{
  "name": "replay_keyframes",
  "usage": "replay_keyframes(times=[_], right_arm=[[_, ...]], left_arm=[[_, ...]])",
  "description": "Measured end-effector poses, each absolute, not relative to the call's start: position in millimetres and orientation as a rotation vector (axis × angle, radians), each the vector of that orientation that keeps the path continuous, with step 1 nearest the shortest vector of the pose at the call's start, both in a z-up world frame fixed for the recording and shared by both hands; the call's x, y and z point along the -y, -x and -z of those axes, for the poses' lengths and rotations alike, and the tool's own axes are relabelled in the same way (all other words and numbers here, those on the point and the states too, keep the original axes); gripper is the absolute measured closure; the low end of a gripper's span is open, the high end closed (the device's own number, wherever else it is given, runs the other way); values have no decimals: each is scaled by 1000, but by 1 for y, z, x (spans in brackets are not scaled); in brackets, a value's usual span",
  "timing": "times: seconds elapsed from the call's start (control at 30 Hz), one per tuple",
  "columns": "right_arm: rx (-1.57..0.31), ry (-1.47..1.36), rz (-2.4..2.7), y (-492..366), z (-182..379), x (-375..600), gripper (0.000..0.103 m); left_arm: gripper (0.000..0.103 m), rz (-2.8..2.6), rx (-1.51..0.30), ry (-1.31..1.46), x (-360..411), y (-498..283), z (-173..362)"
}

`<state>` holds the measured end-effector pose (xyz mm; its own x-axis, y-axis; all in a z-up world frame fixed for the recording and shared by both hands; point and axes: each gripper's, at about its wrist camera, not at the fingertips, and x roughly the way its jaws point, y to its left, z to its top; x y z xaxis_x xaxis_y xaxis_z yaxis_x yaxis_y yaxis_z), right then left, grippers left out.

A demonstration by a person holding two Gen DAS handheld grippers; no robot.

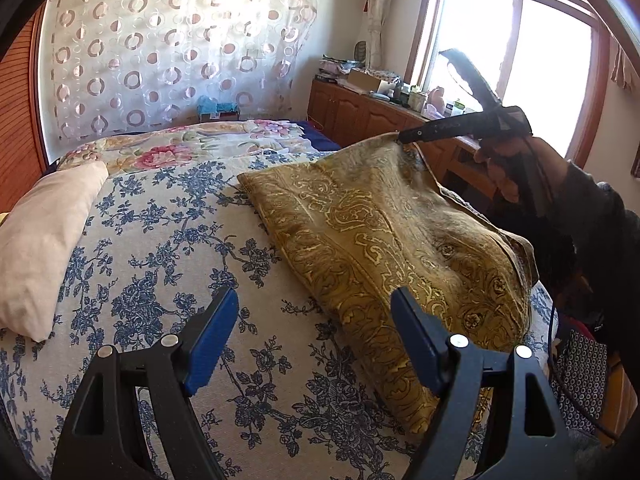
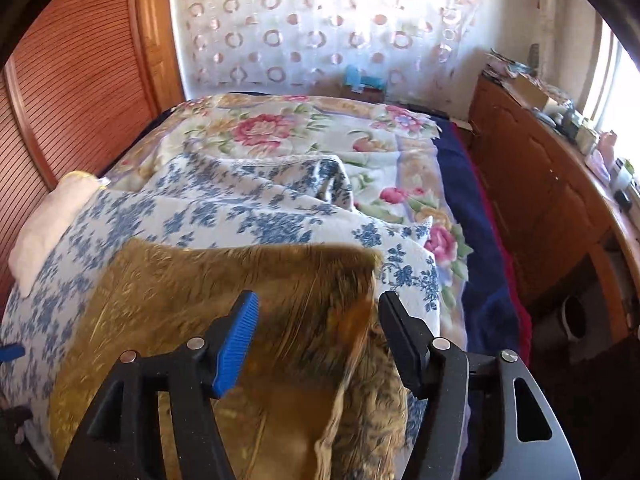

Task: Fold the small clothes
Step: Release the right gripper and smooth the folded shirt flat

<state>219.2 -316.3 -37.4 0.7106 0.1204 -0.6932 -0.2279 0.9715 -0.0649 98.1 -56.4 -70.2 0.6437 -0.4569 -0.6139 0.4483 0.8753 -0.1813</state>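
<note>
A gold-brown paisley cloth (image 1: pixel 384 236) lies on the blue-flowered bedspread (image 1: pixel 168 240), its far right corner lifted. My left gripper (image 1: pixel 314 320) is open and empty, low over the bed by the cloth's near edge. In the left wrist view my right gripper (image 1: pixel 404 138) is at the raised corner. In the right wrist view my right gripper (image 2: pixel 318 330) has its jaws apart, and the blurred cloth (image 2: pixel 224 280) lies between and below them. The frames do not show whether the fingers grip the cloth.
A pale pink pillow (image 1: pixel 44 236) lies at the left of the bed. A rose-patterned quilt (image 2: pixel 304 128) covers the far end. A cluttered wooden cabinet (image 1: pixel 372 116) runs under the window on the right. A wooden sliding door (image 2: pixel 64 92) stands left.
</note>
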Motion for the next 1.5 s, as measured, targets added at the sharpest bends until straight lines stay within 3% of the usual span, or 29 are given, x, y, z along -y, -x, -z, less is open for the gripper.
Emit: replay_keyframes(times=[0.23, 0.73, 0.93, 1.27, 1.5], right_arm=[[-754, 176, -225, -190, 12, 327, 38], [-829, 27, -299, -96, 87, 380, 43], [-811, 15, -320, -90, 87, 382, 55], [-758, 55, -304, -79, 84, 371, 94], [-600, 28, -251, -45, 59, 364, 97]], left_arm=[[24, 524, -701, -1, 61, -95, 69], [24, 545, -718, -28, 79, -93, 73], [24, 543, -717, -36, 82, -92, 73], [24, 544, -725, -35, 83, -90, 77], [24, 543, -725, -34, 82, -90, 77]])
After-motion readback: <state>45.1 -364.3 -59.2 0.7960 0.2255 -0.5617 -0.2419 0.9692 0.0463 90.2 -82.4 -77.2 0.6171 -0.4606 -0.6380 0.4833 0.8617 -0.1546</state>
